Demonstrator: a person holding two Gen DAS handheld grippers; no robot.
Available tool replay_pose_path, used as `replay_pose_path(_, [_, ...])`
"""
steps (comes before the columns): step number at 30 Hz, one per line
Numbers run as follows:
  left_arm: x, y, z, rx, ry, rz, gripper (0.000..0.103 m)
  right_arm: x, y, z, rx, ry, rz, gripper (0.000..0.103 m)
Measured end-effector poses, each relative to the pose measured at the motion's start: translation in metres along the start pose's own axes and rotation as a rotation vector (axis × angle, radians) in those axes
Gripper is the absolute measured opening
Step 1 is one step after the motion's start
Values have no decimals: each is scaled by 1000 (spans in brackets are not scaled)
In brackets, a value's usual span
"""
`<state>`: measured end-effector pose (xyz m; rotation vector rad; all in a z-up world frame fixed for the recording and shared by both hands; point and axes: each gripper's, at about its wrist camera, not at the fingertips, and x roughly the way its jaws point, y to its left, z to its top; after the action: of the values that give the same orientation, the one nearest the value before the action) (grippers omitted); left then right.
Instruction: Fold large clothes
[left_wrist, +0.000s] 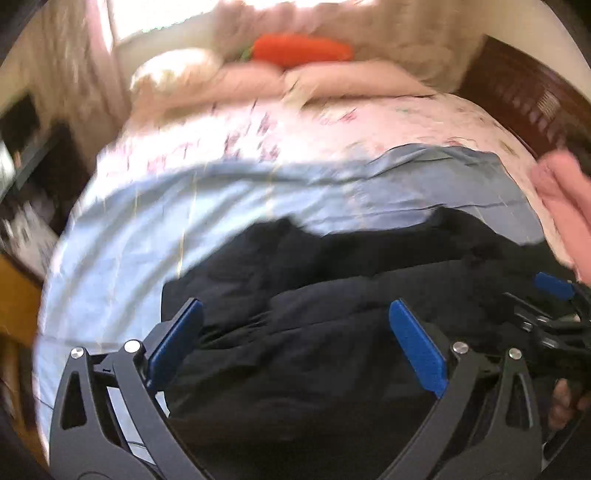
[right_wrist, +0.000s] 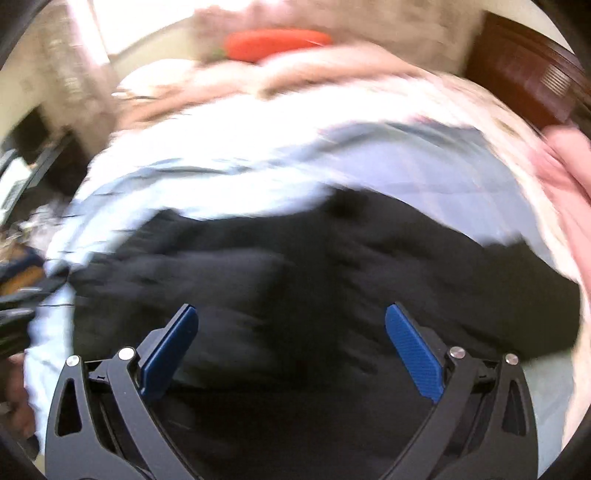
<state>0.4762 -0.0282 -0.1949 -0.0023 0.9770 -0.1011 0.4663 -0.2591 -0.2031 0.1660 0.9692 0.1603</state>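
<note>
The black garment (left_wrist: 332, 295) lies bunched on the blue sheet (left_wrist: 166, 221), near its front edge. Both the left gripper (left_wrist: 295, 317) and the right gripper (right_wrist: 291, 321) hang released above it, likely ready to pick corners.

We see a bed (left_wrist: 258, 122) filling most of the room, spread with a pale floral cover and a light blue sheet (left_wrist: 147, 221) nearer us. At its far end lie pinkish pillows (left_wrist: 332, 79) and an orange carrot-shaped cushion (left_wrist: 301, 50). A bright window (left_wrist: 162, 14) glares at the far left beside pale curtains (left_wrist: 74, 62). A dark wooden headboard (left_wrist: 524, 96), as far as the blur lets us judge, stands at the far right. Dark shelving (left_wrist: 33, 147) lines the left.
</note>
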Motion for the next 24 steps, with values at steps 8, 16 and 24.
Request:
replay_pose_path(8, [97, 53, -49, -117, 64, -78, 101, 123, 48, -27, -92, 217, -45, 98])
replay_pose_path(16, [128, 37, -66, -50, 42, -18, 101, 145, 33, -44, -60, 237, -120, 102])
replay_pose_path(24, [68, 62, -66, -104, 49, -25, 101, 104, 35, -45, 48, 233, -180, 101])
